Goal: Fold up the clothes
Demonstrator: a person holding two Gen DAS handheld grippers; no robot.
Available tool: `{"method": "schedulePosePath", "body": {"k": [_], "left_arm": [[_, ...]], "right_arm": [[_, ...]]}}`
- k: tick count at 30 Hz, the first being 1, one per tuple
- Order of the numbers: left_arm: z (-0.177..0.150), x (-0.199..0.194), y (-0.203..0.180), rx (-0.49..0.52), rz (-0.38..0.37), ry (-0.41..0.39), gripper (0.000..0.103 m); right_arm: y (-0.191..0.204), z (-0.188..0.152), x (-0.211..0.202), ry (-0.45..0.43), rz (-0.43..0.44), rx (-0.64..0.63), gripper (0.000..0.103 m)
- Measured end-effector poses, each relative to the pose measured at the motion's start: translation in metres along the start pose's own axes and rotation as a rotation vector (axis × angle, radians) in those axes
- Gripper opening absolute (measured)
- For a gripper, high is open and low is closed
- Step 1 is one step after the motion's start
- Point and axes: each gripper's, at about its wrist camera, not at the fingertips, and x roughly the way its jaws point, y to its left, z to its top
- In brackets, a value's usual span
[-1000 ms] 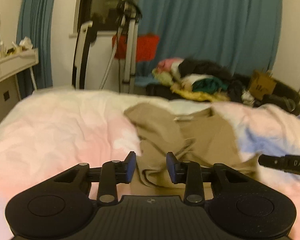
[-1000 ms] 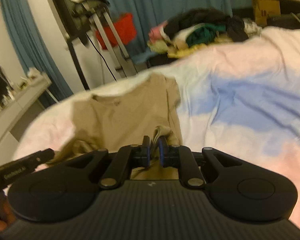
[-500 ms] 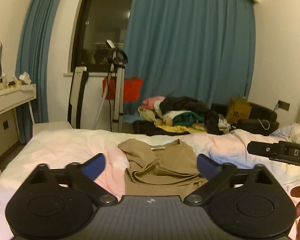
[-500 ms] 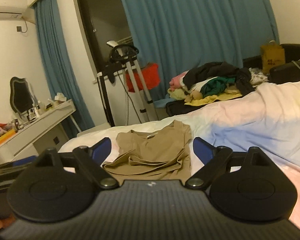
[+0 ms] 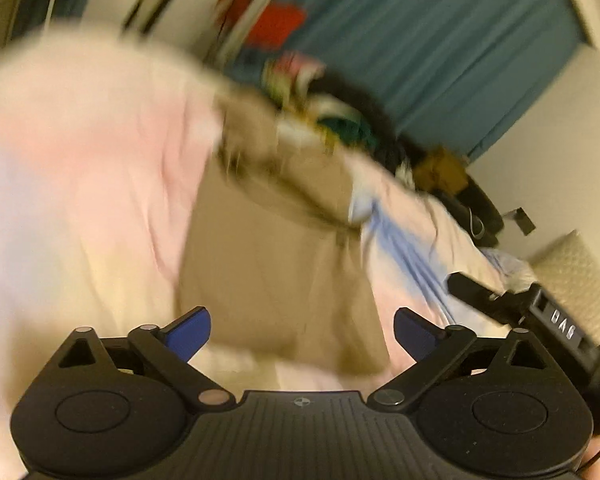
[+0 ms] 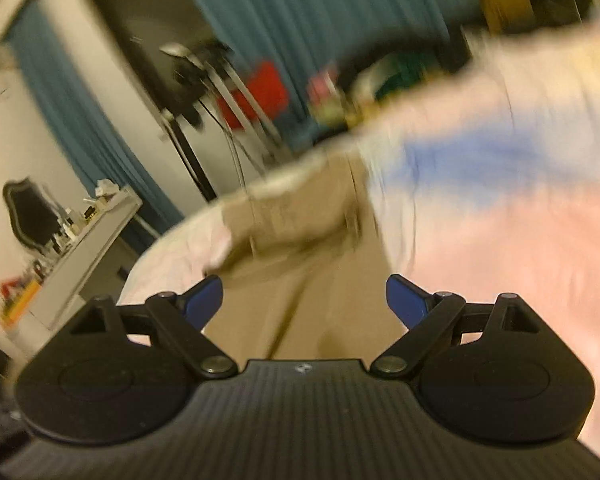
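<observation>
A tan garment [image 5: 276, 264] lies partly folded on the pink, white and blue bedspread [image 5: 80, 168]; its far part is bunched over the flat near part. It also shows in the right wrist view [image 6: 300, 280]. My left gripper [image 5: 302, 330] is open and empty, just above the garment's near edge. My right gripper [image 6: 304, 300] is open and empty over the same near part. The right gripper's body [image 5: 532, 316] shows at the right of the left wrist view. Both views are motion-blurred and tilted.
A pile of mixed clothes [image 5: 340, 120] lies beyond the bed before a blue curtain [image 5: 440, 40]. A metal stand with a red item [image 6: 256, 96] stands behind the bed. A white desk with a mirror [image 6: 72, 236] is at the left.
Both grippers, shut on the garment a second ago, opened and lifted, and have now dropped back close to its near edge with the views tilted. The garment lies let go on the bed.
</observation>
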Motion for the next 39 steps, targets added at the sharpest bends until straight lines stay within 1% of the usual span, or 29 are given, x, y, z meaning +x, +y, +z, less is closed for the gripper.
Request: {"method": "schedulePosePath", "body": {"k": [2,3,5,6,8,9,10,11,12,13,14,15,16,17,19,20,22,25,26,27,28,29,31,32,35,39], "left_arm": [[-0.001,0.013,0.015,-0.08,-0.012,0.03,0.093],[-0.001,0.02,0.022,-0.12,-0.018,0.044,0.089],[-0.002,0.033,0.037,-0.2,-0.03,0.074,0.085],[-0.002,0.04,0.044,-0.241,-0.036,0.089,0.084],[-0.003,0.053,0.059,-0.321,-0.049,0.118,0.081],[-0.003,0.059,0.066,-0.361,-0.055,0.133,0.074],[-0.004,0.066,0.074,-0.401,-0.061,0.148,0.07],[-0.003,0.067,0.077,-0.417,-0.052,0.143,0.061],[-0.003,0.067,0.081,-0.426,-0.039,0.133,0.045],[-0.003,0.067,0.084,-0.435,-0.025,0.123,0.032],[-0.004,0.066,0.087,-0.444,-0.012,0.113,0.026],[-0.004,0.063,0.09,-0.461,-0.017,0.102,0.014],[-0.004,0.06,0.093,-0.481,-0.026,0.09,0.012],[-0.003,0.055,0.094,-0.487,-0.033,0.077,0.011],[-0.002,0.048,0.092,-0.479,-0.033,0.053,0.01],[-0.002,0.044,0.091,-0.477,-0.035,0.047,0.01],[-0.003,0.041,0.092,-0.475,-0.034,0.042,0.01],[-0.005,0.042,0.095,-0.492,-0.043,0.056,0.012],[-0.006,0.043,0.096,-0.5,-0.05,0.066,0.014],[-0.007,0.044,0.097,-0.509,-0.056,0.076,0.02],[-0.008,0.046,0.098,-0.518,-0.062,0.087,0.022],[-0.008,0.047,0.099,-0.527,-0.069,0.097,0.023],[-0.004,0.054,0.095,-0.525,-0.062,0.088,0.023],[-0.003,0.053,0.093,-0.518,-0.068,0.079,0.023],[-0.001,0.048,0.087,-0.493,-0.091,0.051,0.011],[0.003,0.038,0.076,-0.442,-0.122,0.004,0.009]], "right_arm": [[-0.019,-0.013,0.015,0.106,0.042,0.162,0.09],[-0.027,-0.02,0.022,0.149,0.066,0.241,0.09],[-0.042,-0.035,0.036,0.227,0.109,0.386,0.08],[-0.048,-0.042,0.041,0.245,0.118,0.435,0.077],[-0.06,-0.053,0.052,0.257,0.129,0.541,0.077],[-0.064,-0.056,0.056,0.251,0.129,0.574,0.076],[-0.067,-0.057,0.059,0.239,0.126,0.597,0.071],[-0.07,-0.059,0.063,0.228,0.124,0.619,0.069],[-0.072,-0.059,0.065,0.214,0.124,0.632,0.067],[-0.073,-0.059,0.065,0.193,0.12,0.639,0.061],[-0.074,-0.058,0.064,0.175,0.11,0.64,0.056],[-0.075,-0.059,0.062,0.161,0.096,0.643,0.048],[-0.076,-0.06,0.06,0.148,0.081,0.646,0.04],[-0.078,-0.06,0.058,0.138,0.069,0.648,0.036],[-0.084,-0.058,0.053,0.119,0.05,0.646,0.023],[-0.084,-0.057,0.051,0.109,0.043,0.641,0.021],[-0.084,-0.054,0.049,0.091,0.032,0.628,0.014],[-0.083,-0.046,0.053,0.078,0.025,0.606,0.012],[-0.082,-0.044,0.054,0.078,0.021,0.598,0.012],[-0.081,-0.044,0.055,0.077,0.019,0.595,0.012],[-0.081,-0.044,0.056,0.078,0.019,0.593,0.012],[-0.081,-0.044,0.056,0.078,0.017,0.589,0.012],[-0.08,-0.043,0.057,0.08,0.013,0.584,0.012],[-0.08,-0.042,0.058,0.08,0.012,0.584,0.012],[-0.079,-0.04,0.054,0.074,0.016,0.571,0.012],[-0.071,-0.032,0.045,0.032,0.046,0.53,0.01]]}}
